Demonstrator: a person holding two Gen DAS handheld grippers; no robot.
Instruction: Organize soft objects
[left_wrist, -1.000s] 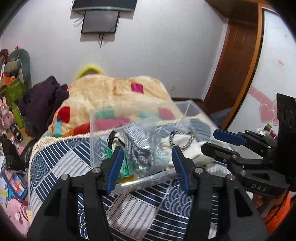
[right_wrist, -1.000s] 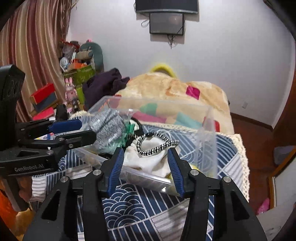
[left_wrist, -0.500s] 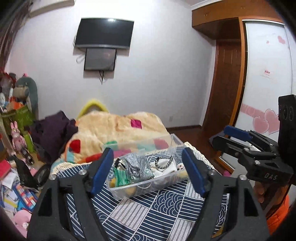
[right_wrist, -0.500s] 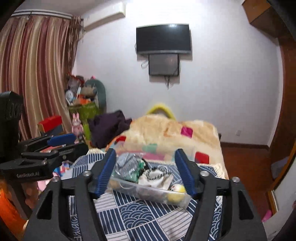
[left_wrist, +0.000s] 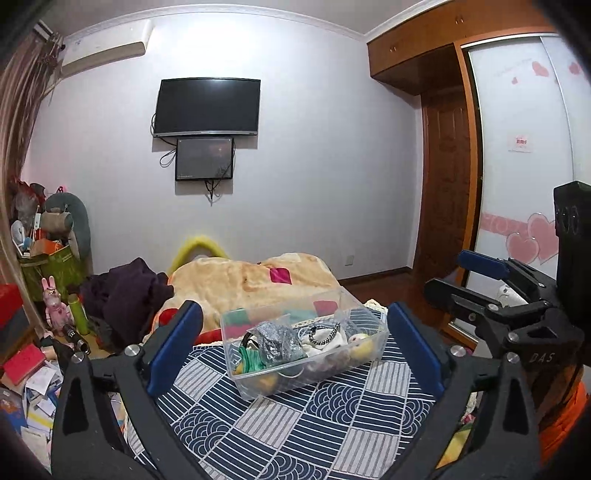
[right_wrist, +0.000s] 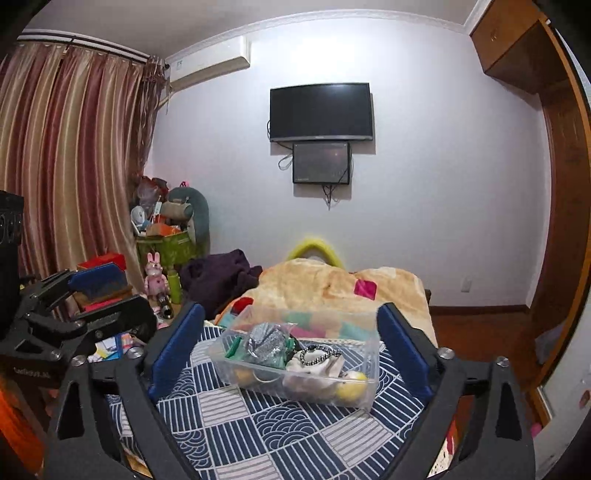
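A clear plastic bin (left_wrist: 306, 373) (right_wrist: 362, 384) sits on a blue and white patterned cloth (left_wrist: 295, 424) (right_wrist: 266, 428). It holds soft items: a grey speckled bundle (left_wrist: 277, 341) (right_wrist: 264, 341), green fabric (left_wrist: 249, 360), a white pouch with a black-and-white braided cord (left_wrist: 325, 332) (right_wrist: 317, 354), and a yellow ball (right_wrist: 349, 384). My left gripper (left_wrist: 291, 350) is open wide and empty, drawn back from the bin. My right gripper (right_wrist: 291, 350) is open wide and empty too. Each gripper also shows in the other's view: the right one (left_wrist: 476, 277), the left one (right_wrist: 107, 295).
A beige blanket with coloured squares (left_wrist: 251, 280) lies behind the bin, with a dark purple garment (left_wrist: 125, 295) to its left. Toys, boxes and papers clutter the far left (left_wrist: 44, 295). A television (left_wrist: 207, 107) hangs on the wall. A wooden wardrobe (left_wrist: 454, 184) stands on the right.
Both grippers have pulled back and up from the bin and opened wider. The bin now looks small and far, and the whole room shows.
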